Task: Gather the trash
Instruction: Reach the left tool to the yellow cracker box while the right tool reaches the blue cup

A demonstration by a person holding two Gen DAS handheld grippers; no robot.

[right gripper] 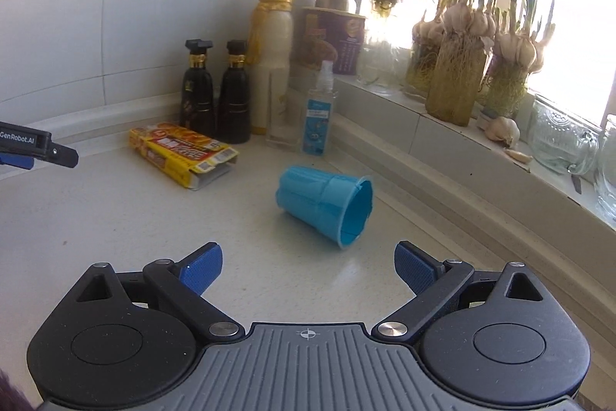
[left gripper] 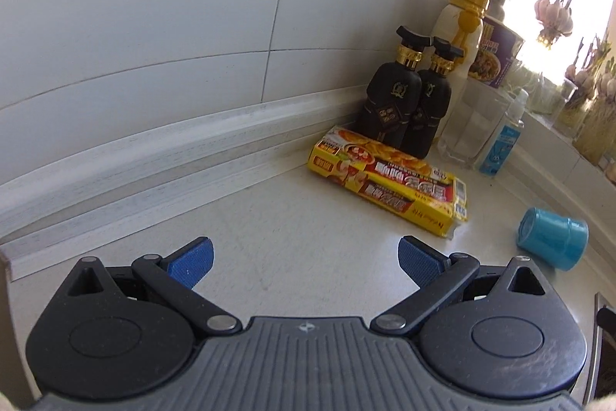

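Lying ahead of the left gripper [left gripper: 304, 257], the long yellow printed cardboard box [left gripper: 389, 176] runs crosswise, angled rightward; the tipped, torn blue paper cup [right gripper: 325, 207] rests just beyond the right gripper [right gripper: 308, 262], mouth toward it. Both grippers gape empty.

Left wrist view: low over the tabletop [left gripper: 308, 226], facing the tiled wall corner, near the yellow box [left gripper: 389, 176]. Right wrist view: low and further right, facing the windowsill [right gripper: 442, 137], near the blue cup [right gripper: 323, 199]. Both views share the box [right gripper: 181, 153], cup [left gripper: 552, 243] and two black bottles [left gripper: 404, 103]; the left claw [right gripper: 36, 149] appears at the right view's left edge.
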